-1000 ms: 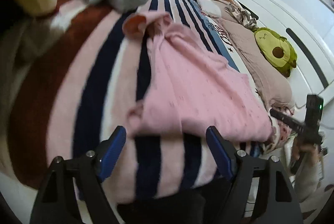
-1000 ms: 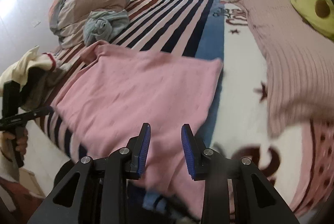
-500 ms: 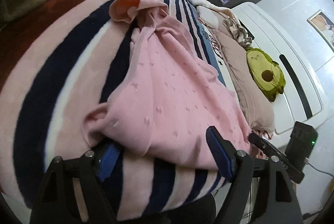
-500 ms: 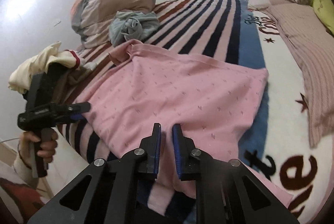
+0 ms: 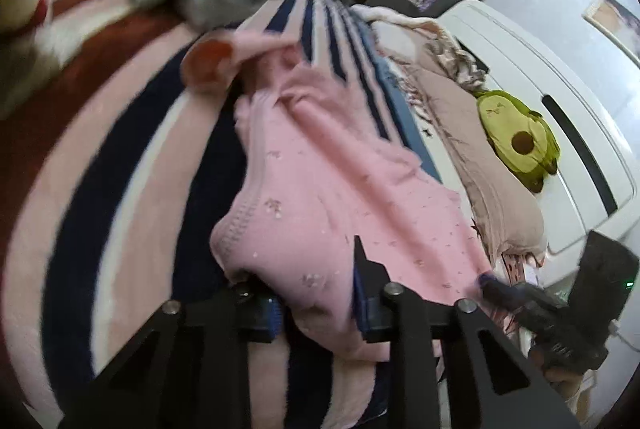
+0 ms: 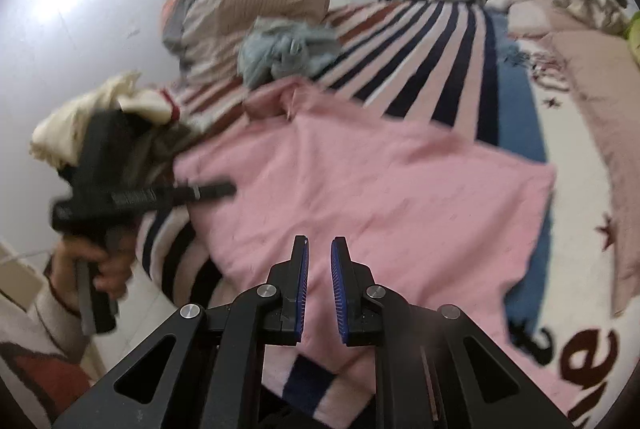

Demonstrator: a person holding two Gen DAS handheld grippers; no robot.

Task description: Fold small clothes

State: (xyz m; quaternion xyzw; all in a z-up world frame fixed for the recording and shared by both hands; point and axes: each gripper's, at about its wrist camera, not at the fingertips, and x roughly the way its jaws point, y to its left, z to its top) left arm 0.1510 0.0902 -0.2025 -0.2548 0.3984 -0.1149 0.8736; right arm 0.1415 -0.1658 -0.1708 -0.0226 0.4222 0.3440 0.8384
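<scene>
— Whereabouts of the pink garment [image 5: 320, 197]?

— Spread on the bed's striped blanket [image 5: 120, 169], straight ahead of both tools, with the near hem right at the fingers and the far end bunched up well beyond.

— Left tool [image 5: 298, 261]?

— Closing, with a gathered fold of the pink hem filling the gap between the blue pads. Gripped by a hand [image 6: 96, 269] in a pale sleeve.

— Right tool [image 6: 319, 241]?

— Clenched almost fully, with only a narrow slit between the pads. Seen from the left wrist view, tip pinching the other hem corner.

— Anything legible?

— Only a large brown "e" [image 6: 592, 353] on the white blanket to the right of the right tool, next to a cut-off dark letter. No readable word. No brand or label visible on the garment.

— Edges and free room?

— Bed edge directly beneath both tools. Bare stripes to the left of the left tool, plus more bare stripes past the garment's far end. To the right of the right tool, a blue band, then white blanket, then a beige ribbed cover [image 6: 600, 109].

— Counts?

— One pink garment. Two tools. One crumpled grey-green garment [image 6: 288, 49] far ahead, just beyond the pink one. One cream garment [image 6: 80, 117] behind the left tool. One avocado plush [image 5: 516, 141] far right, against the white headboard [image 5: 540, 69].
</scene>
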